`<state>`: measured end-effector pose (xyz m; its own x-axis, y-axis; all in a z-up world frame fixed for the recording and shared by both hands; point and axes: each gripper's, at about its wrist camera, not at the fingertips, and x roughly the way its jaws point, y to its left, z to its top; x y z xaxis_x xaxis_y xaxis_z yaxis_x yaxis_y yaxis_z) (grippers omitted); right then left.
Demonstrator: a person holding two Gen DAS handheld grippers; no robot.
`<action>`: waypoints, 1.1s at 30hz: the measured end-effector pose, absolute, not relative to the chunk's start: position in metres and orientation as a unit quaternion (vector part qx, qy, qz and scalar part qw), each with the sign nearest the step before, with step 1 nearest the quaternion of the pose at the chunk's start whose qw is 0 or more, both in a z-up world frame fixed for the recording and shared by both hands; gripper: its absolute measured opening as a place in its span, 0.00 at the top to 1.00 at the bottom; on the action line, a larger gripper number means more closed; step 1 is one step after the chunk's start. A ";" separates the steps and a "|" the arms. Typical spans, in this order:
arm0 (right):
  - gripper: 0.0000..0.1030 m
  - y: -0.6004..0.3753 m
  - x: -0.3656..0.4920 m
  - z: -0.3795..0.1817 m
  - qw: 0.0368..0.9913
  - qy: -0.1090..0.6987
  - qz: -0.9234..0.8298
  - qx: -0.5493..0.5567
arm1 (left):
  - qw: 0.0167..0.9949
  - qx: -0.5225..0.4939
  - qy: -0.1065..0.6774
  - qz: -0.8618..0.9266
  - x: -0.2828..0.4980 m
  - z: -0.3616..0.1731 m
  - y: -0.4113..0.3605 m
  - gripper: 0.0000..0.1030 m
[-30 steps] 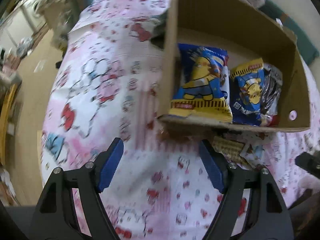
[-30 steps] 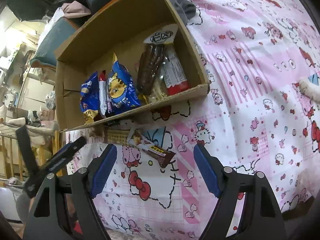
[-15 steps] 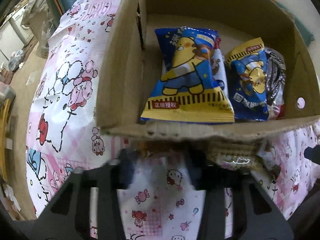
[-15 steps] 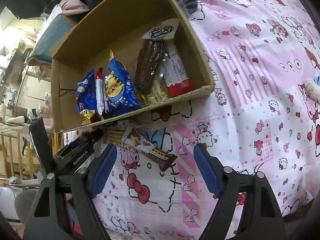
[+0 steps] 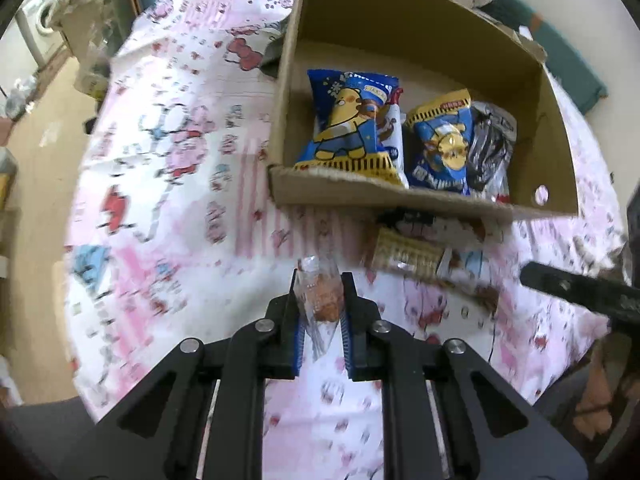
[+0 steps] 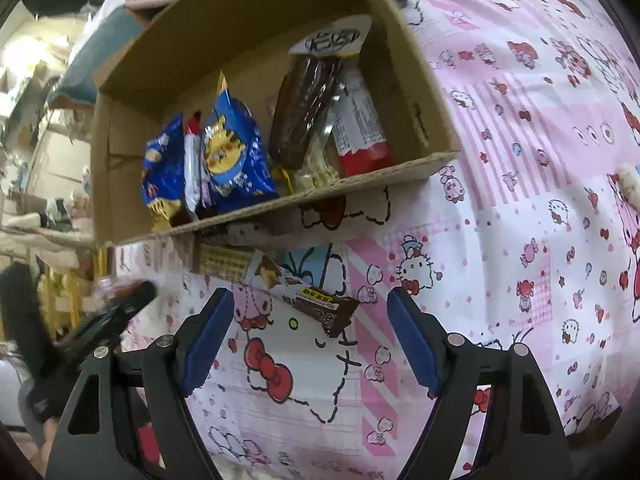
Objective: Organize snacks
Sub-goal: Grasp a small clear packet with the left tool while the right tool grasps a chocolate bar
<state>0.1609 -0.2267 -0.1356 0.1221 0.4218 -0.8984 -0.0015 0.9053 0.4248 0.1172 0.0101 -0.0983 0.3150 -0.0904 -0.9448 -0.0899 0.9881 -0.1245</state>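
Currently: left gripper (image 5: 320,312), jaws pinching a clear-wrapped snack (image 5: 320,300) above the patterned bedsheet (image 5: 168,184). Right gripper (image 6: 310,336), jaws spread, near a chocolate bar (image 6: 304,300) before the cardboard box (image 6: 360,184).

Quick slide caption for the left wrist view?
Left tool shut on a clear snack packet, above the patterned sheet, near the cardboard box.

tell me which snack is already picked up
The small clear packet with orange-brown pieces, clamped in the left gripper. The wafer pack and chocolate bar lie on the bedsheet; the rest sit in the cardboard box.
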 end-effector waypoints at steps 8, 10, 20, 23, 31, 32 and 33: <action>0.23 -0.171 0.164 -0.159 0.721 0.674 0.162 0.022 | 0.800 -0.083 0.594 0.018 0.087 -0.079 0.028 0.88; 0.33 -0.156 0.159 -0.166 0.716 0.677 0.168 -0.023 | 0.803 -0.082 0.590 0.026 0.087 -0.080 0.031 0.88; 0.79 -0.156 0.122 -0.153 0.689 0.680 0.250 -0.021 | 0.811 -0.085 0.579 0.023 0.092 -0.078 0.030 0.88; 0.79 -0.165 0.114 -0.136 0.700 0.666 0.258 0.001 | 0.813 -0.087 0.575 0.017 0.092 -0.075 0.026 0.88; 0.79 -0.171 0.115 -0.102 0.716 0.639 0.279 0.036 | 0.830 -0.066 0.554 0.027 0.093 -0.066 0.026 0.88; 0.79 -0.169 0.114 -0.096 0.718 0.632 0.288 0.040 | 0.831 -0.066 0.551 0.029 0.093 -0.065 0.027 0.88; 0.79 -0.165 0.113 -0.091 0.719 0.627 0.296 0.042 | 0.833 -0.066 0.548 0.030 0.092 -0.063 0.028 0.88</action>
